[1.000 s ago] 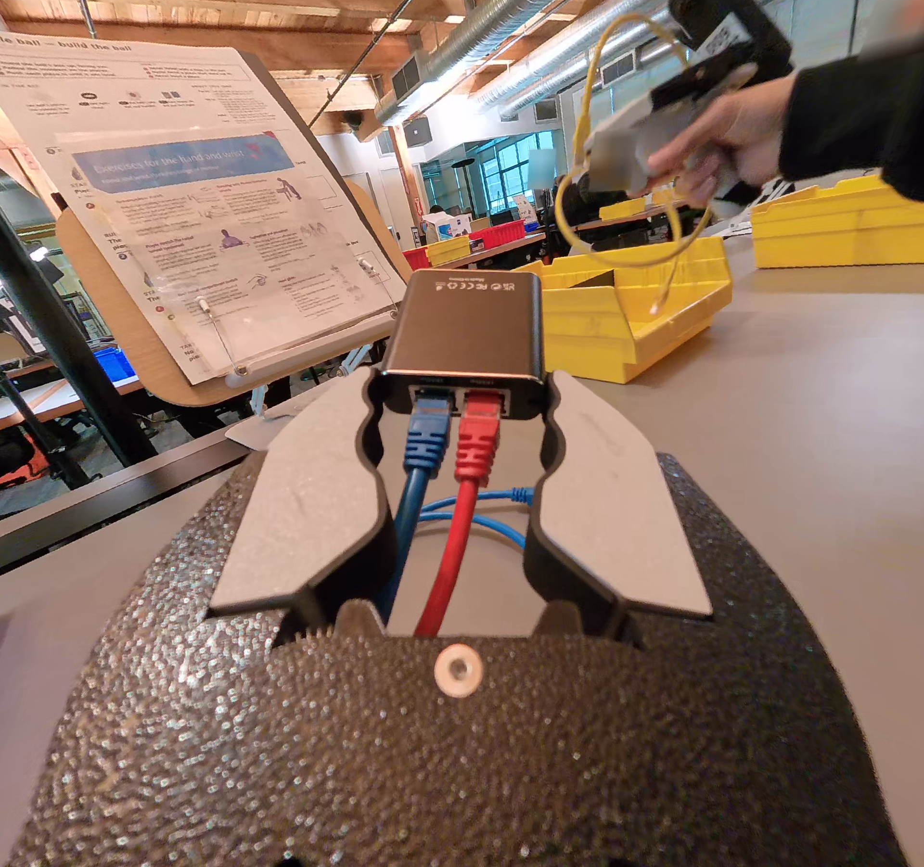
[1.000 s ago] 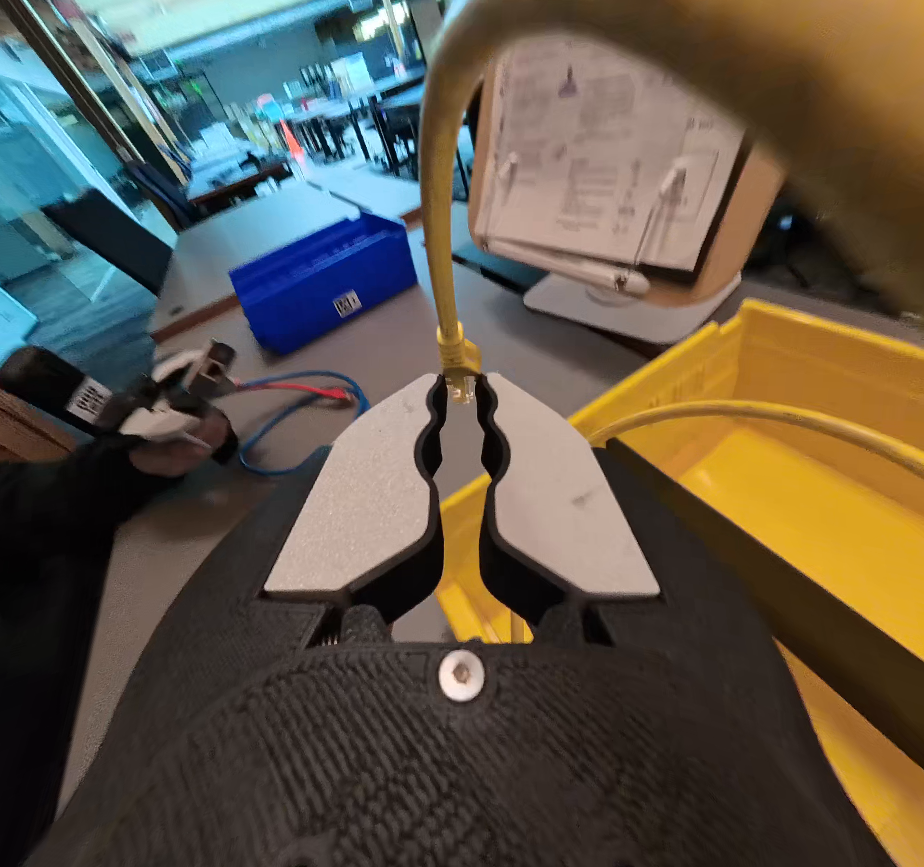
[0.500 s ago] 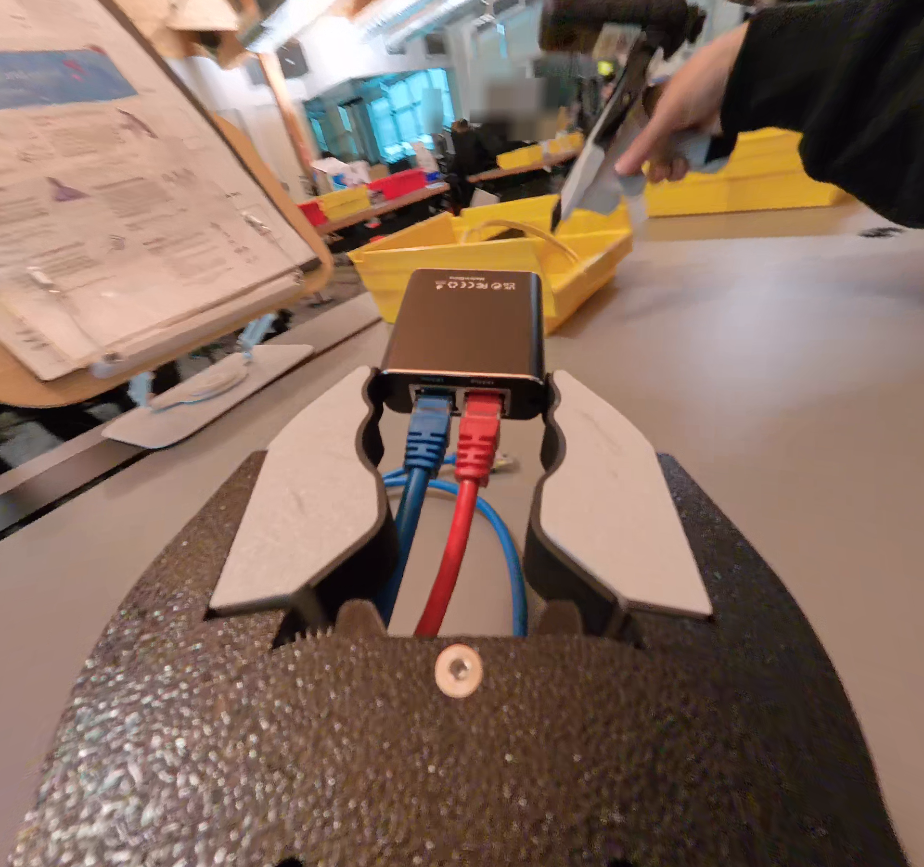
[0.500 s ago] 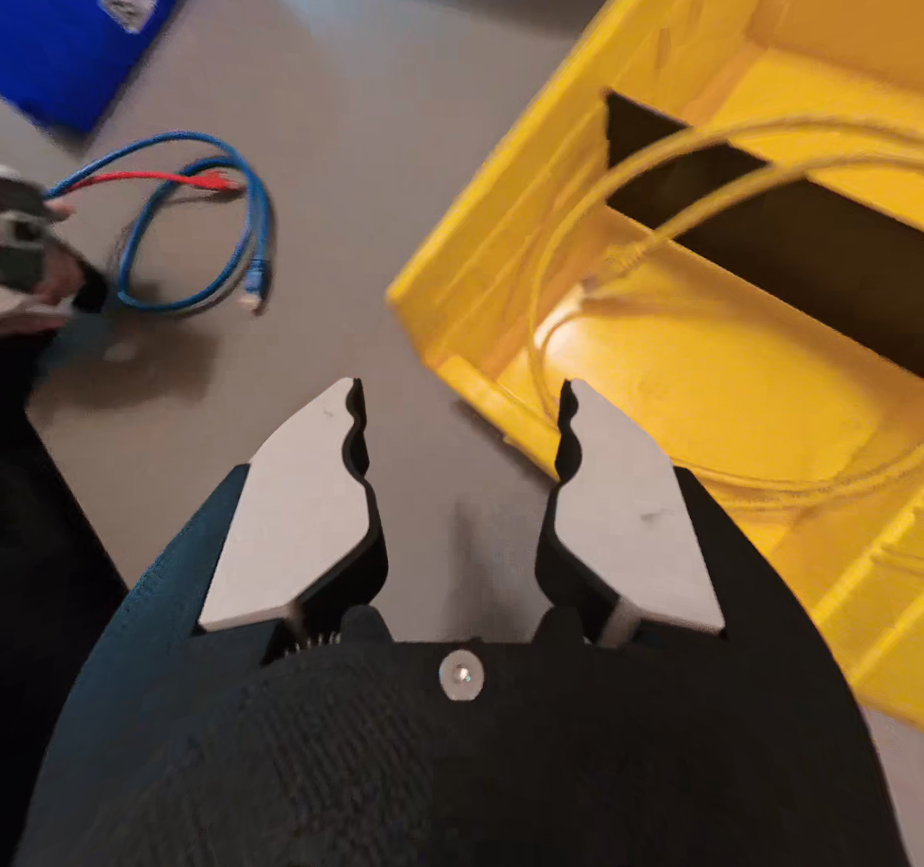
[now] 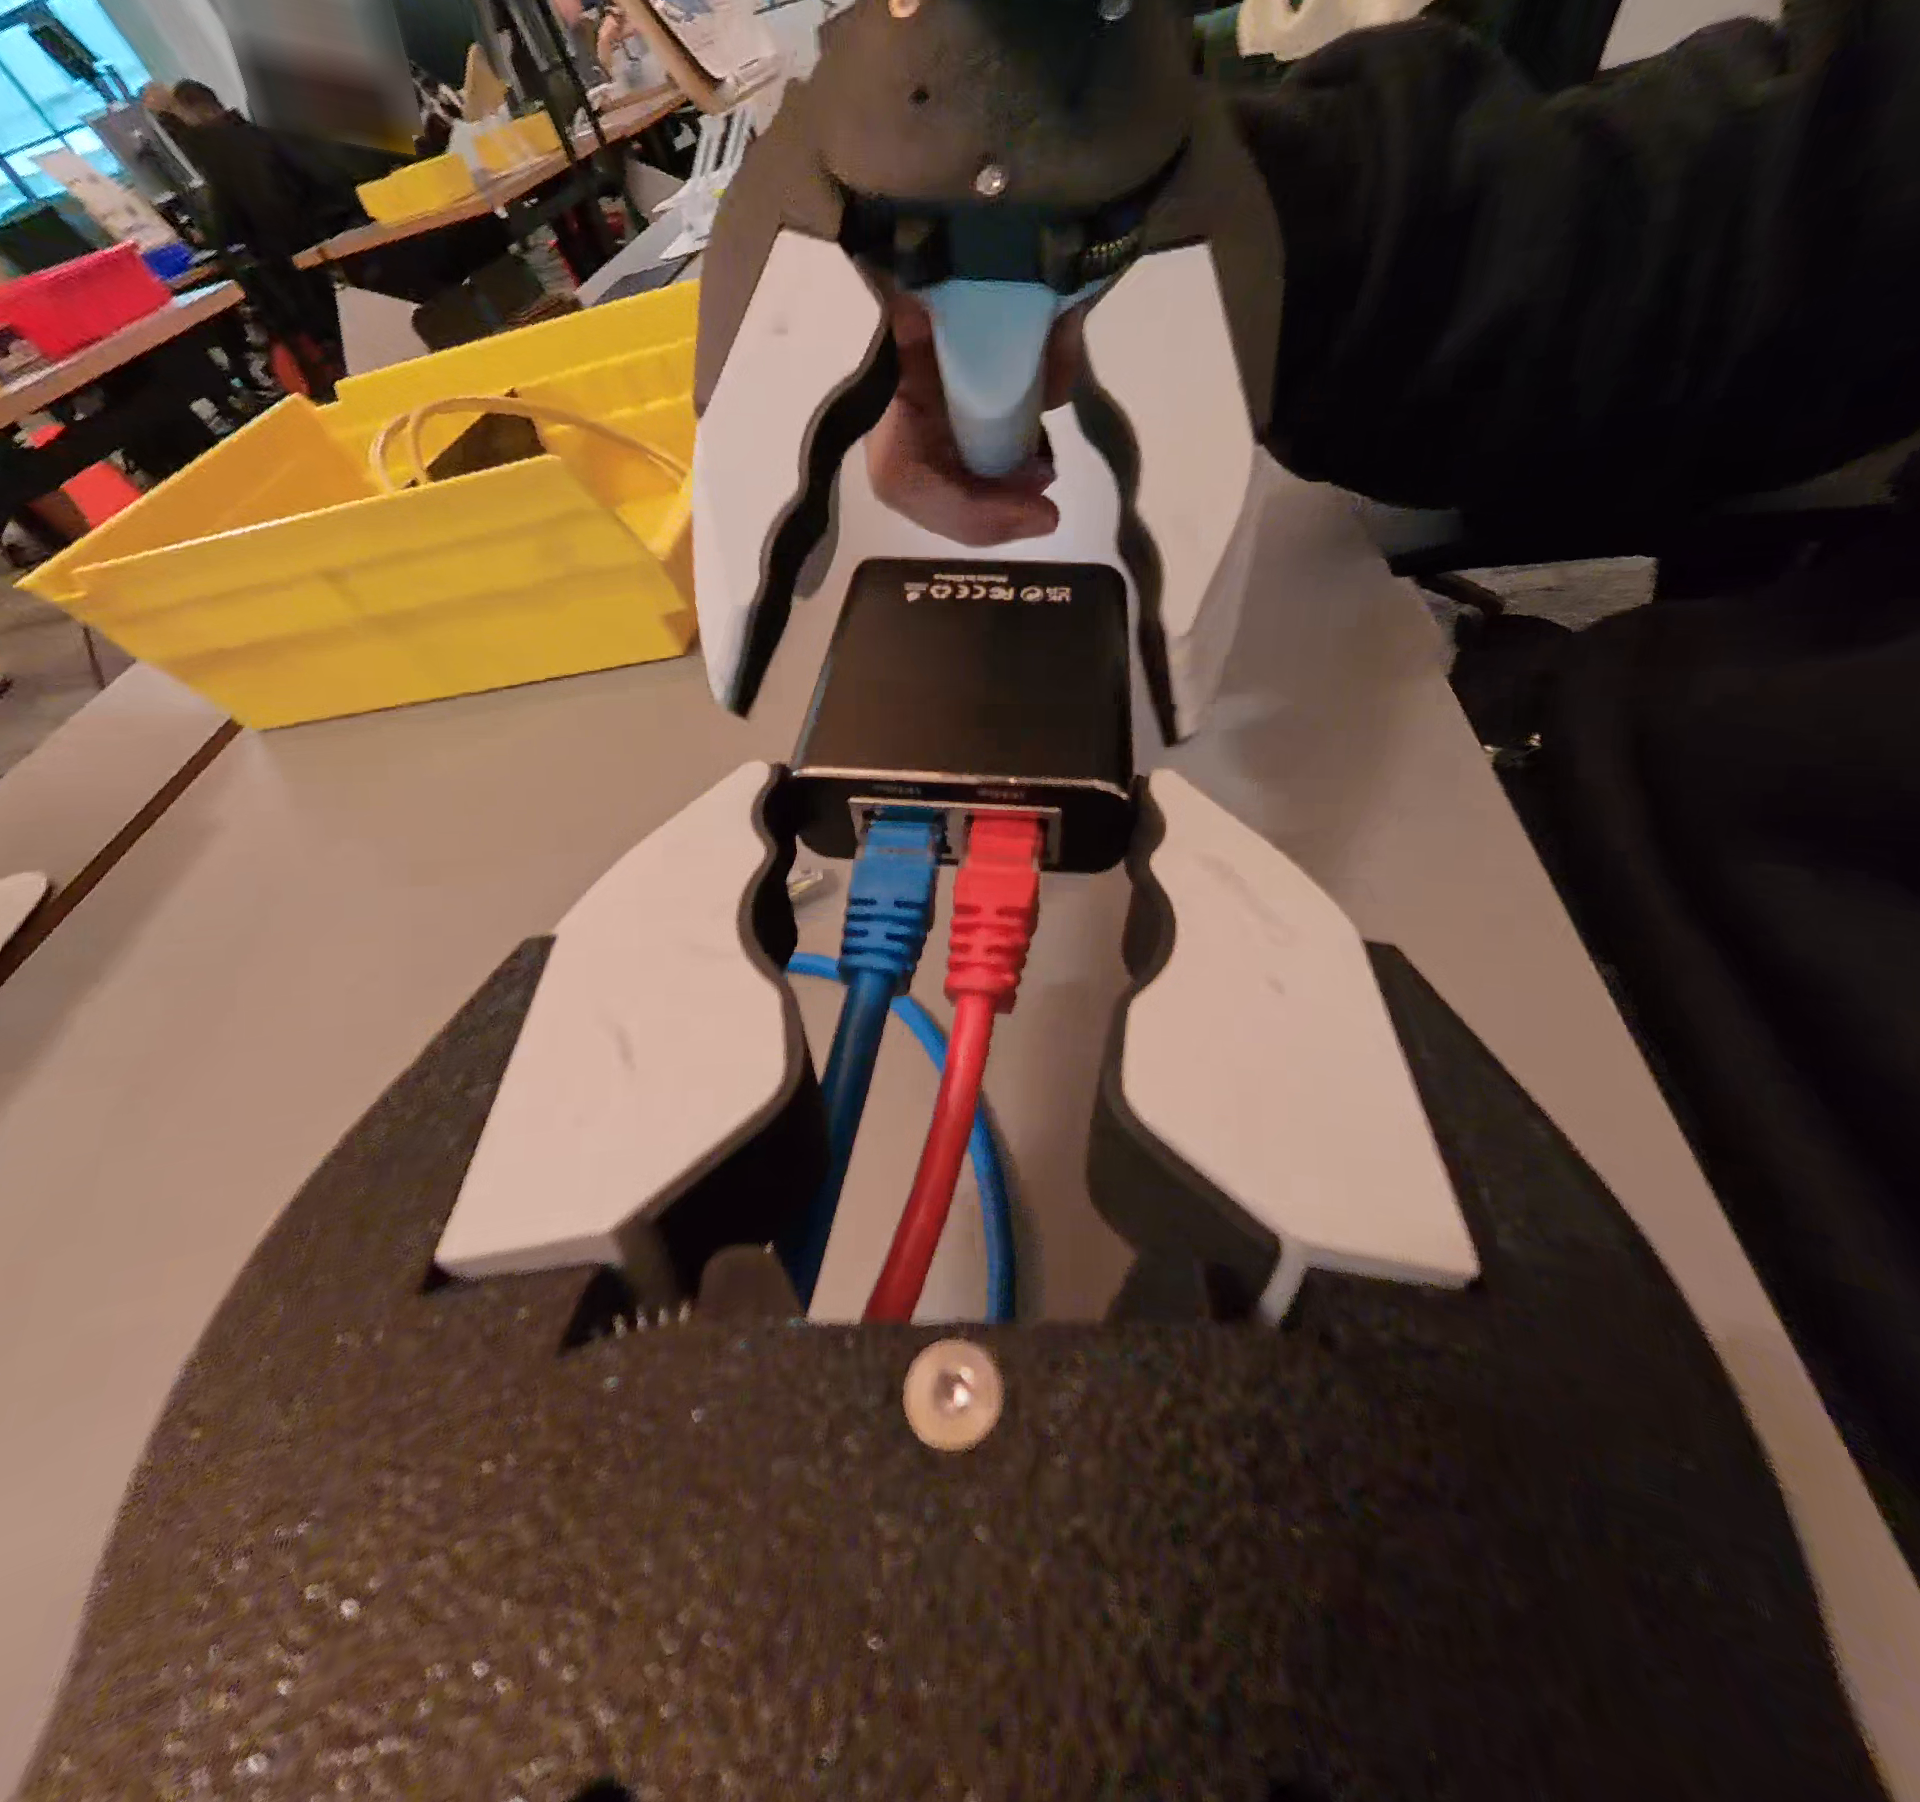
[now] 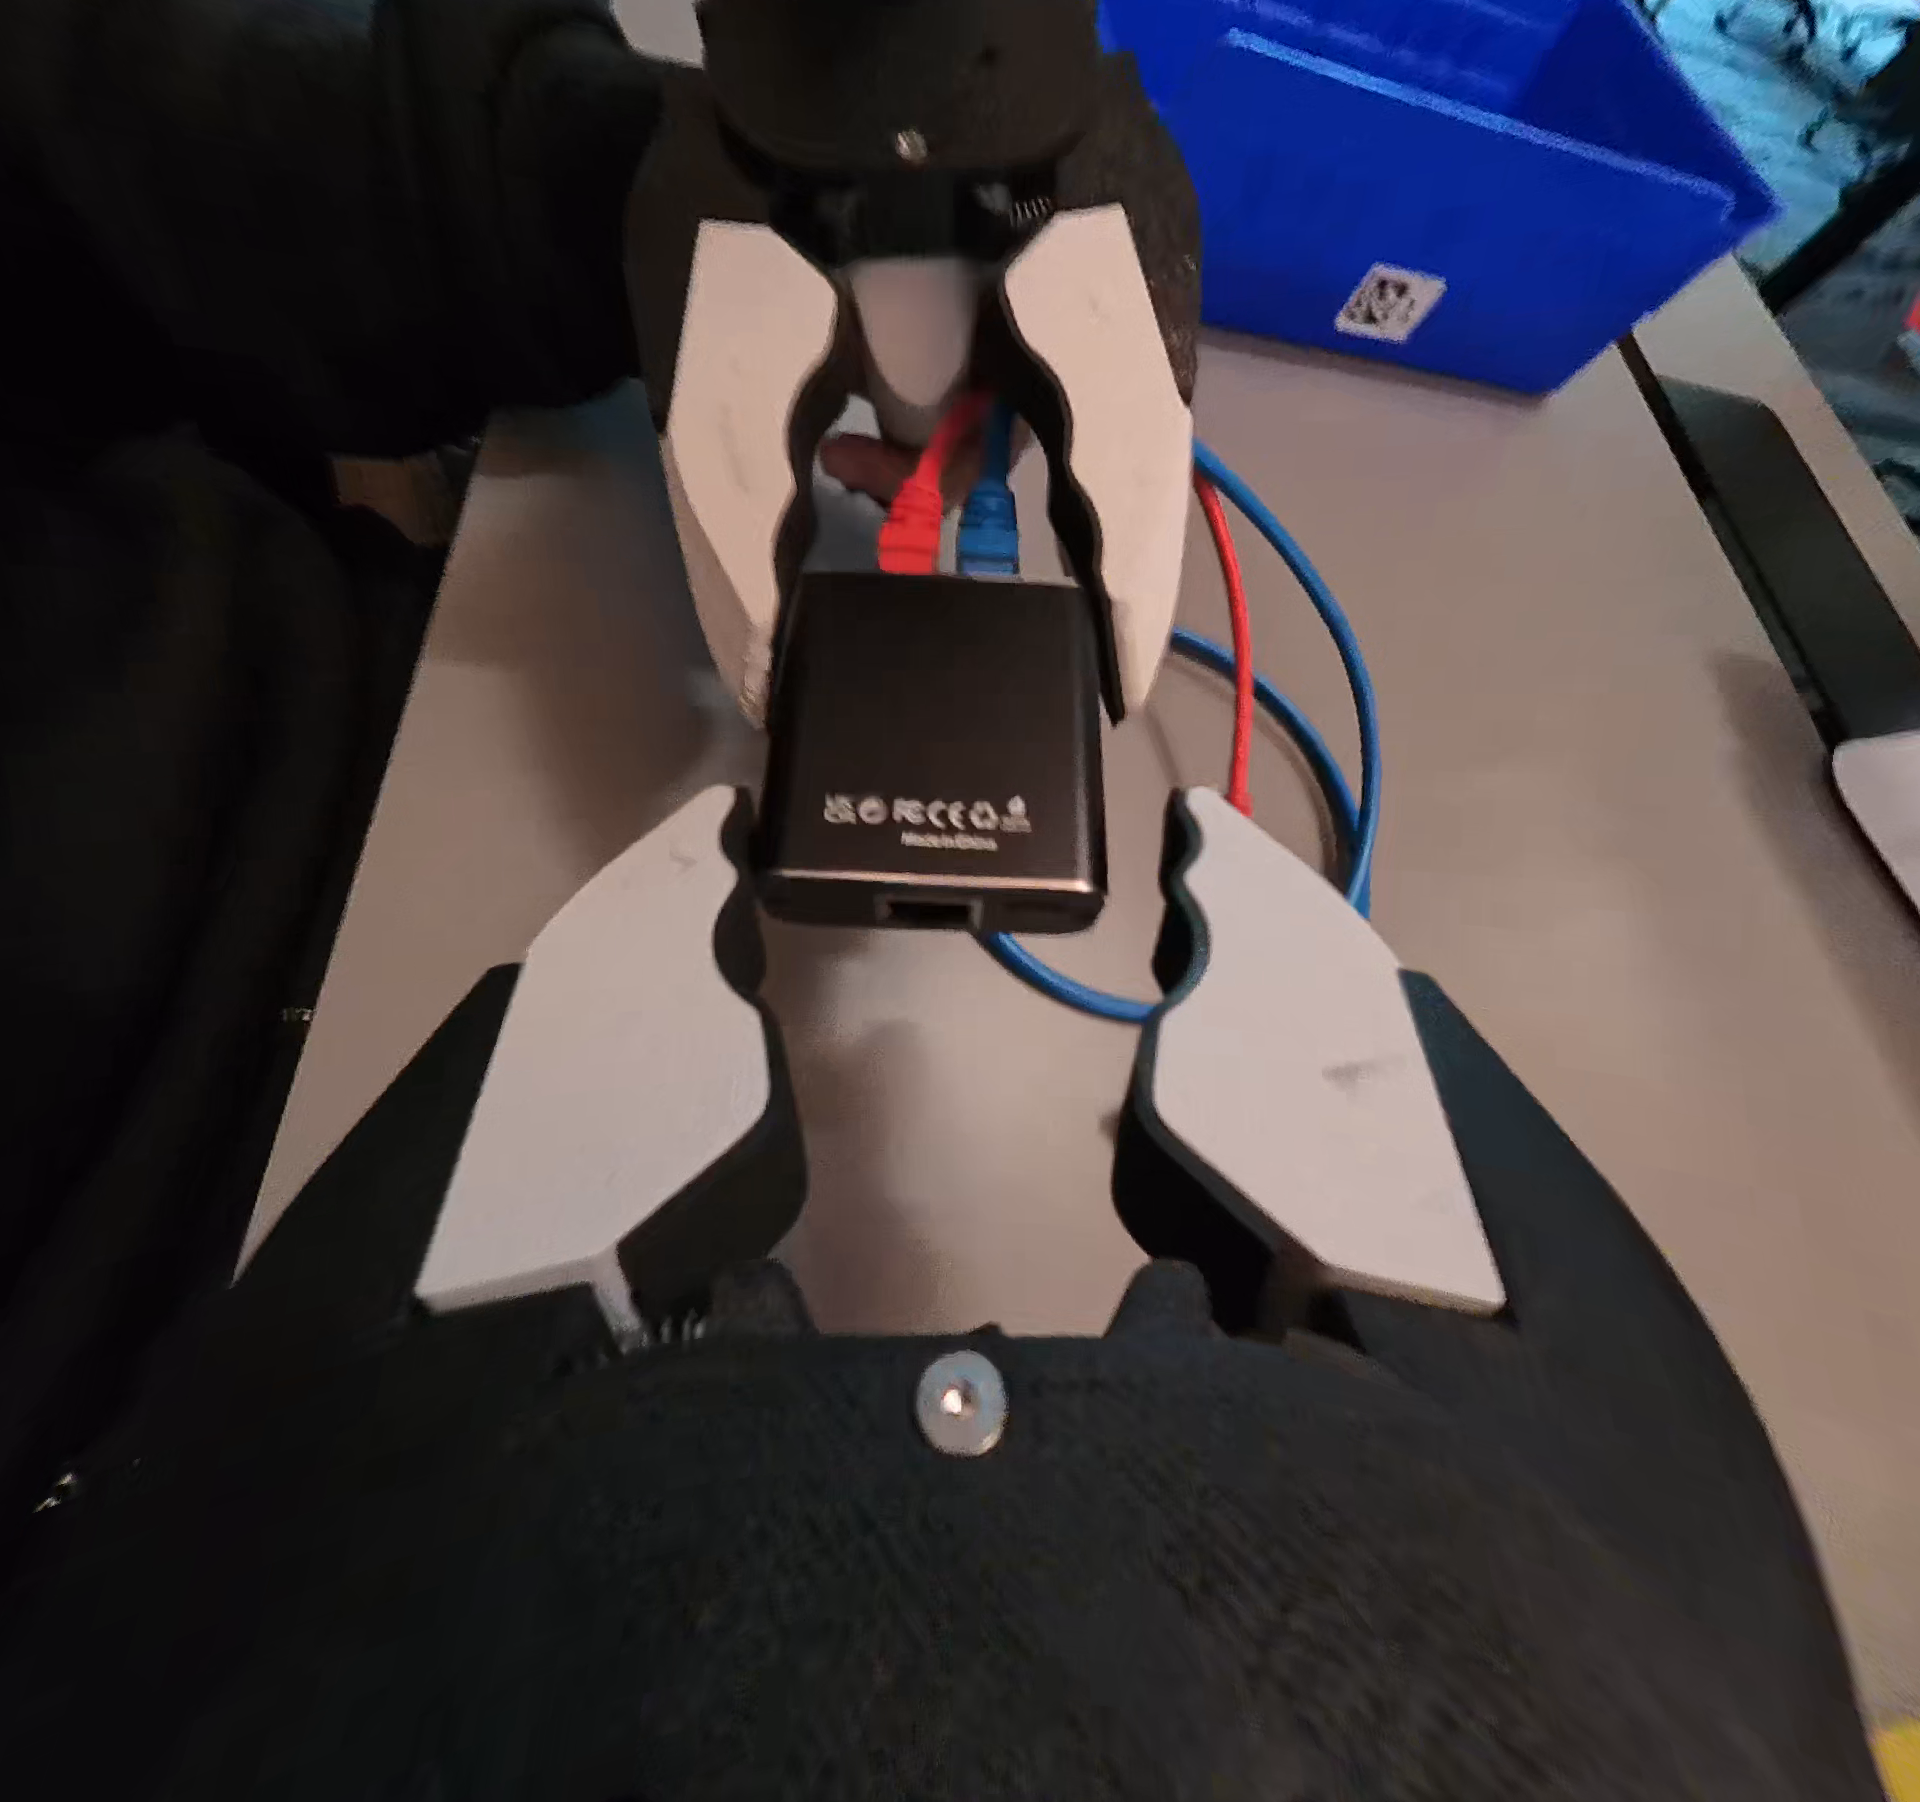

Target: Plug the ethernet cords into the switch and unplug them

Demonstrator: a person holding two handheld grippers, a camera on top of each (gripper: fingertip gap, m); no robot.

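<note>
The black switch (image 5: pixel 961 682) lies between the fingers of my left gripper (image 5: pixel 956 796), which is shut on its port end. A blue cord (image 5: pixel 888 895) and a red cord (image 5: pixel 992 905) are plugged into that end side by side. My right gripper (image 6: pixel 961 802) is open and faces the left one, its fingers on either side of the switch's (image 6: pixel 930 744) other end, where an empty port (image 6: pixel 928 911) shows. The left finger is close against the switch; the right finger stands apart. The cords loop on the table (image 6: pixel 1558 713) to the right.
A yellow bin (image 5: pixel 395 589) holding a yellow cord (image 5: pixel 499 422) stands at the left in the left wrist view. A blue bin (image 6: pixel 1403 183) stands behind the left gripper (image 6: pixel 940 698) in the right wrist view. Black sleeves reach in from the side.
My right gripper let go of the yellow cord over the yellow bin, opened and swung over to the switch's free end. My left gripper turned with the switch to face it.
</note>
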